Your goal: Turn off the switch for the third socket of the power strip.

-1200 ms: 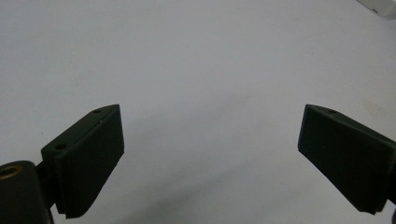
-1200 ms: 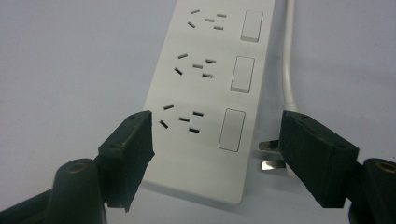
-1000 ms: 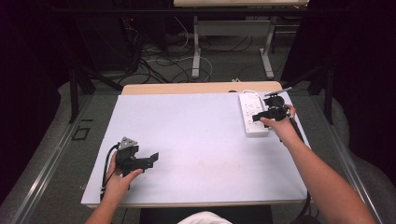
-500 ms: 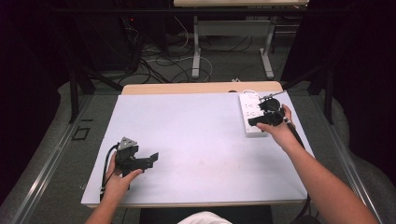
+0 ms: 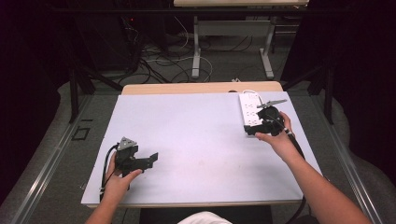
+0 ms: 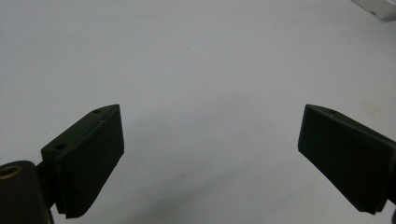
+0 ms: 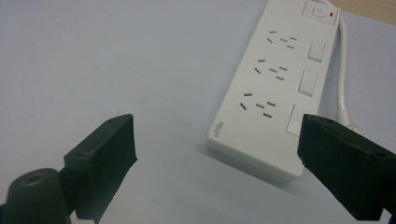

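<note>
A pale, plain table (image 5: 201,140) carries a white power strip (image 5: 251,113) lying flat near its far right corner, its white cord (image 7: 343,70) running off toward the wooden far edge

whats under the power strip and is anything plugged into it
The power strip lies flat on the white table; what its body covers cannot be seen. Its three visible socket groups are empty. The right tongs stand open beside its near end.
</note>
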`<state>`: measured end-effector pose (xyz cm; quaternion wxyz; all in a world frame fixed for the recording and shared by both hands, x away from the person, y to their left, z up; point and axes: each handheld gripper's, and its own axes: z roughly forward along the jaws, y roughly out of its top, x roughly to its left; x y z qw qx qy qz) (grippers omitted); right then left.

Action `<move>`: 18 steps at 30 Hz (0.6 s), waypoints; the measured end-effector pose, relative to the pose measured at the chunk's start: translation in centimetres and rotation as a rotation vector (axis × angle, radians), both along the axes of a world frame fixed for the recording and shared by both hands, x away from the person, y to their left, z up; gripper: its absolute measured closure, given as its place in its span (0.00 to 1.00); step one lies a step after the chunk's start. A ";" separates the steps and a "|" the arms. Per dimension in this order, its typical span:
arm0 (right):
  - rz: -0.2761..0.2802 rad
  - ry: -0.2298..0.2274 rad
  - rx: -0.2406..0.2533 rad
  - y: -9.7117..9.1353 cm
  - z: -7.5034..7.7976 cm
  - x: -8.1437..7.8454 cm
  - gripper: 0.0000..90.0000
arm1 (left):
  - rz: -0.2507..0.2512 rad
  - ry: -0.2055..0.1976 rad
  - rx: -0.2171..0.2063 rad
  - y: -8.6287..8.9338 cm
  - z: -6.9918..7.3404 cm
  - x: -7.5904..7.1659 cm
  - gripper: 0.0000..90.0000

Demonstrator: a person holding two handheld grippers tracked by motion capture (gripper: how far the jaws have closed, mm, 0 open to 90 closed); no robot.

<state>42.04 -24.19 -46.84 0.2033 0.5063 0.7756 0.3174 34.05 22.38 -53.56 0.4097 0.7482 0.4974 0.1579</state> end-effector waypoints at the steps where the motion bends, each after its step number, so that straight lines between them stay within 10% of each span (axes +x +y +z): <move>1: 0.009 -0.014 -0.008 0.1 -0.1 -0.2 0.11 | 0.000 0.000 -0.001 0.0 0.0 0.0 0.08; 18: 0.076 -0.096 0.030 0.9 -2.9 -4.9 0.04 | 0.007 -0.010 -0.004 0.0 0.0 0.0 0.08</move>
